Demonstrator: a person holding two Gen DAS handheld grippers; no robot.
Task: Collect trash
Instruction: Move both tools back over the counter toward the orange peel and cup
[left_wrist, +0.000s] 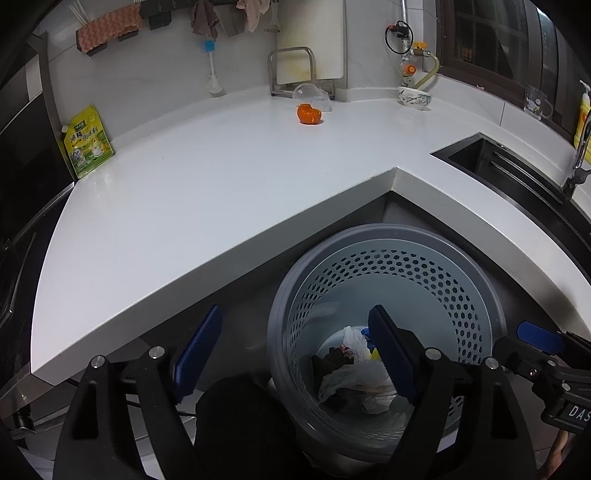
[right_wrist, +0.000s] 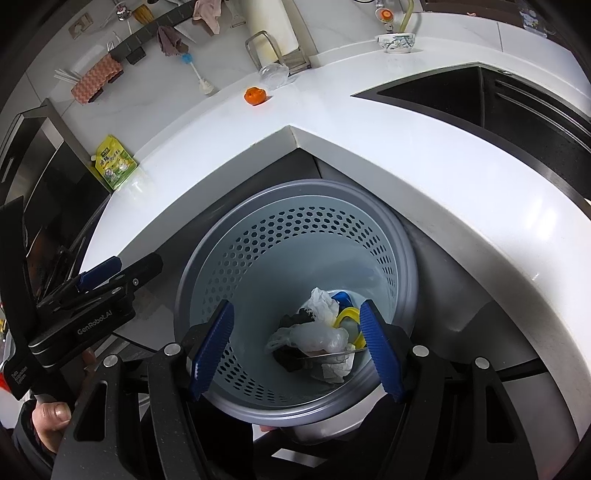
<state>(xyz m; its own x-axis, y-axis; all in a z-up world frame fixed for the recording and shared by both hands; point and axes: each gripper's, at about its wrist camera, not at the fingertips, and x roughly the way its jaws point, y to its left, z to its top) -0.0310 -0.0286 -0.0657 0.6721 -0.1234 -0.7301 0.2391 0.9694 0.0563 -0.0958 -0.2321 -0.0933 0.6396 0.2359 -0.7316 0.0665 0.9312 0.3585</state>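
The white L-shaped bench (left_wrist: 207, 192) wraps an inside corner, with a dark sink (left_wrist: 491, 158) let into its right-hand run. On the floor, tucked into that inside corner, stands the grey perforated bin (right_wrist: 295, 236), already holding crumpled white bags, something dark and a yellow-and-blue item at its bottom. Both tools hang over the bin mouth: the right gripper (right_wrist: 295, 350) has its blue pads spread wide with nothing between them, and the left gripper (left_wrist: 291, 358) is likewise spread and empty, sitting nearer the bin's left rim. Along the bench's left end a green-and-yellow pouch (left_wrist: 86, 146) leans upright against the dark appliance; whether it counts as trash cannot be told. Near the back edge, in front of the metal rack (left_wrist: 291, 70), lies an orange peel (left_wrist: 309, 114), and touching or just behind it a crumpled clear plastic cup (left_wrist: 308, 94). A patterned bowl (left_wrist: 414, 99) sits at the back corner by the hose and looks like kitchenware, not waste. In my judgement the step in hand is fetching the next piece: the peel and the clear plastic remain outstanding. To do it well, approach the peel from above with jaws wide, close gently on its bulk, and take the flimsy plastic by a fold separately.
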